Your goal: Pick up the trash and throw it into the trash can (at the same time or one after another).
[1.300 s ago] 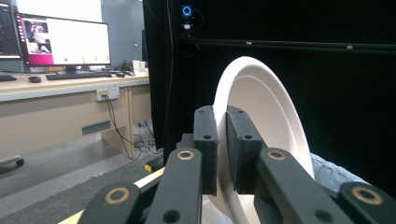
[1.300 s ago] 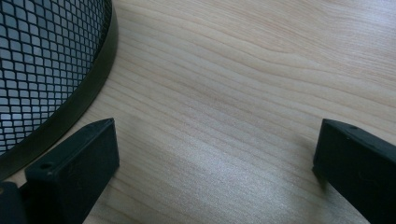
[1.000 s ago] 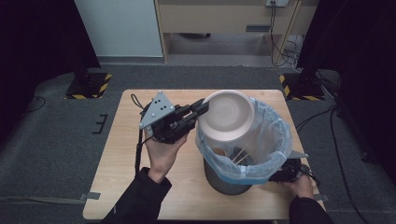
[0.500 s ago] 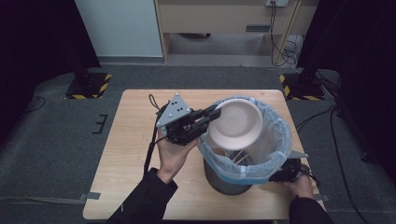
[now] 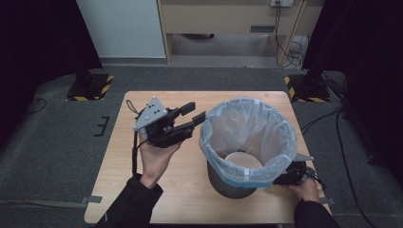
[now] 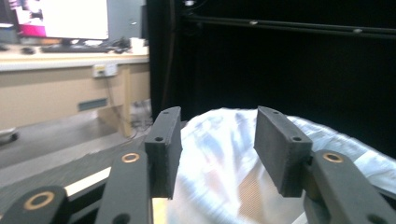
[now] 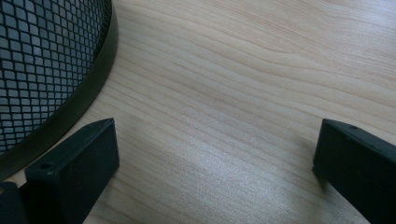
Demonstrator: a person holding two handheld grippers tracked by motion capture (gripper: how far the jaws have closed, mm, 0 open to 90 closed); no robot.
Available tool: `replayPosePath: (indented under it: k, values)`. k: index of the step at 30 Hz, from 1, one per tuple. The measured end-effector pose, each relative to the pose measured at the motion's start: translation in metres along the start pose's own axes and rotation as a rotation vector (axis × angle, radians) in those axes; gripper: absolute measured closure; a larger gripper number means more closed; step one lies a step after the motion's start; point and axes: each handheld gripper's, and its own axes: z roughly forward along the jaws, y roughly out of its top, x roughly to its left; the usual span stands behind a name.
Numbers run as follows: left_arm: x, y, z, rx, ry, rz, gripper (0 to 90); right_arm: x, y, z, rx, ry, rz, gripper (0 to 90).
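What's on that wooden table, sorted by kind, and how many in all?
Grippers: 2, the left gripper and the right gripper
Mesh bins: 1, the bin lined with a pale blue bag
Paper bowls: 1, the bowl lying inside the bin
Total: 4, all on or over the table

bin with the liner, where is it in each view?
High view: bin right of centre on the table, beside the left gripper.
Left gripper view: its pale liner between and beyond the jaws.
Right gripper view: black mesh wall, upper left.
Shared landmark: the wooden table.
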Motion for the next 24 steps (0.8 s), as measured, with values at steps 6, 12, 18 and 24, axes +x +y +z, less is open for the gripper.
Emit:
replayPosePath:
  k: [6, 12, 18, 24]
  values:
    - [0.025, -0.021, -0.025, 0.066, 0.074, -0.027, 44.4, 0.000, 0.000, 0.000, 0.000, 0.000, 0.000, 0.3]
    - [0.056, -0.060, -0.046, 0.171, 0.166, -0.088, 38.9, 0.000, 0.000, 0.000, 0.000, 0.000, 0.000, 0.3]
    - [0.079, -0.100, -0.053, 0.271, 0.197, -0.173, 35.3, 0.000, 0.000, 0.000, 0.000, 0.000, 0.000, 0.4]
    - [0.099, -0.135, -0.055, 0.367, 0.255, -0.227, 28.4, 0.000, 0.000, 0.000, 0.000, 0.000, 0.000, 0.4]
